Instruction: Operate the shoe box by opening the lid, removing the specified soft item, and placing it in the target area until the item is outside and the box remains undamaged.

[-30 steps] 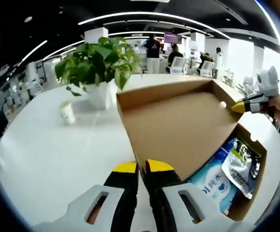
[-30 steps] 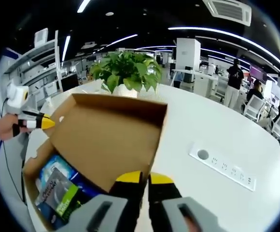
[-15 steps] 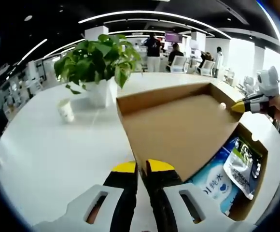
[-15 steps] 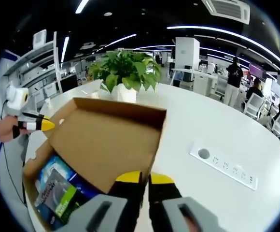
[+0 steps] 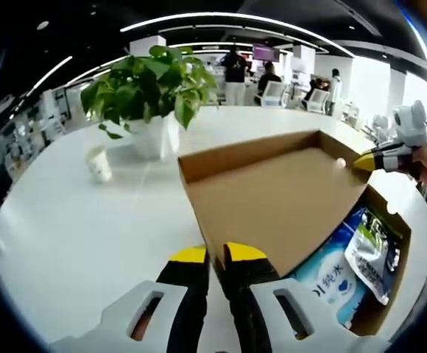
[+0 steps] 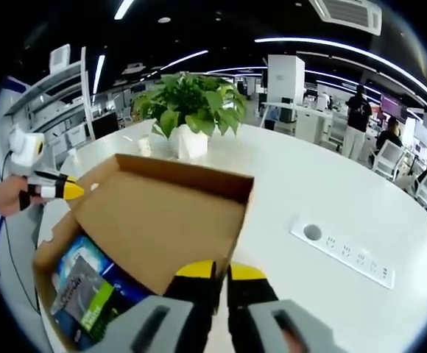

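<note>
Both my grippers, left gripper (image 5: 212, 254) and right gripper (image 6: 219, 271), sit pinched shut on the raised lid (image 5: 272, 198) edge. The soft packs (image 5: 342, 265) lie in the shoe box (image 6: 48, 254) beyond, nearer my right.

Chinese characters reading "纯水" are being shown in dark blue on the white and blue soft pack (image 5: 330, 273) lying in the open shoe box (image 5: 381, 312), in the left gripper view. The characters beside them are being cut off by the lid (image 5: 276, 198) and cannot be read. Print is being carried by the green and grey pouch (image 6: 88, 300) in the right gripper view, too small and blurred to be read.
</note>
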A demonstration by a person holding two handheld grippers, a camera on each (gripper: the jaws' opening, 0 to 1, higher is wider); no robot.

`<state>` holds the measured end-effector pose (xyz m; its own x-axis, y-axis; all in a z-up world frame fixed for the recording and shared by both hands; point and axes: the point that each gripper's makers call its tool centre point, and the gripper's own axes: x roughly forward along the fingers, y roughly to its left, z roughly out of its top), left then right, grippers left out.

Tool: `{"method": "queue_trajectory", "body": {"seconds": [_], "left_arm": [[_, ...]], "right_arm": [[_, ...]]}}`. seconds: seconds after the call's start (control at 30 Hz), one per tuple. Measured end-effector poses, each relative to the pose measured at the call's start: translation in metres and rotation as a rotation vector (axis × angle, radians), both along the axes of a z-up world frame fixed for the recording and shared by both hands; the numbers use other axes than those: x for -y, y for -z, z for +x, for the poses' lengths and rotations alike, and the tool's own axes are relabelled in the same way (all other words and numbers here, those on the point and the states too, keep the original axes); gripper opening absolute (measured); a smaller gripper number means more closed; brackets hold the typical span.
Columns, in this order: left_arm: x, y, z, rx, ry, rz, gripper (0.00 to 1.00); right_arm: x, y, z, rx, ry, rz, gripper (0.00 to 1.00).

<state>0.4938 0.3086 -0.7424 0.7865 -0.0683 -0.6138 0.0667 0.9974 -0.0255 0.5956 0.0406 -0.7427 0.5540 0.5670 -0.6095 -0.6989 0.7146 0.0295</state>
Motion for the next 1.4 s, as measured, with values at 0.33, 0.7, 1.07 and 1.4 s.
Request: {"method": "queue_trajectory", "body": {"seconds": [0.33,0.7,1.07,1.4], "left_arm": [[-0.001,0.005,0.002,-0.009,0.0,-0.002,0.07],[-0.001,0.01,0.003,-0.017,-0.006,-0.011,0.08],[-0.001,0.011,0.003,-0.02,-0.006,-0.011,0.08],[-0.001,0.012,0.002,-0.021,-0.013,-0.018,0.09]], "right_arm": [[-0.001,0.003,0.001,-0.006,0.0,0.001,0.01],[-0.001,0.007,0.001,-0.014,0.001,-0.005,0.02],[0.0,0.009,-0.001,-0.019,-0.002,-0.011,0.02],[0.001,0.011,-0.006,-0.026,-0.006,-0.016,0.03]]}}
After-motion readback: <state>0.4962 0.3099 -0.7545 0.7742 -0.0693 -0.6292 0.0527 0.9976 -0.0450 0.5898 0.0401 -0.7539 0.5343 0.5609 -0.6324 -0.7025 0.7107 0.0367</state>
